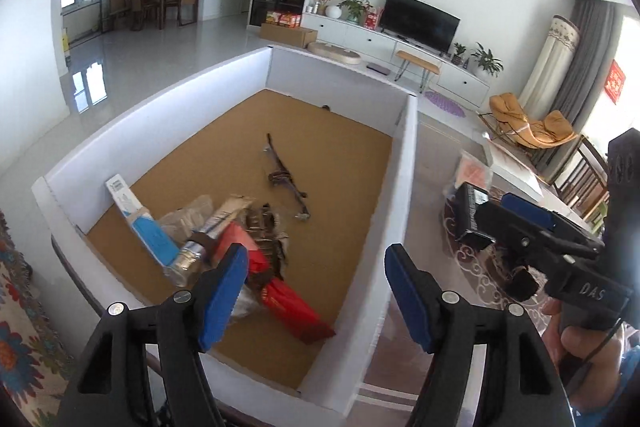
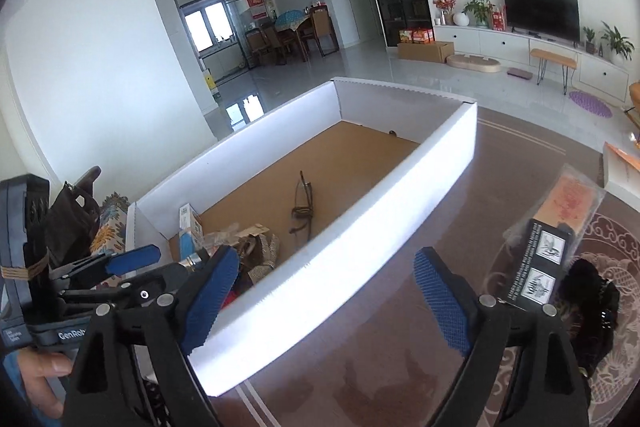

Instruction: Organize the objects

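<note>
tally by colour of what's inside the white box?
Blue: 1, blue-and-white flat carton
Red: 1, red flat packet
Dark brown: 1, thin dark strap-like item
Clear: 1, clear plastic bottle
Tan: 1, tan cardboard-backed pack
Total: 5 told apart in the white cardboard box; the pile may hide more.

Near end of the red packet [image 1: 288, 291] hidden behind the left gripper's finger [image 1: 224, 291]; small dark speck [image 1: 326, 106] at the white box's [image 1: 400, 163] far wall too small to identify.

Black hand-held gripper [image 1: 316, 291], blue pads [image 1: 224, 295]
</note>
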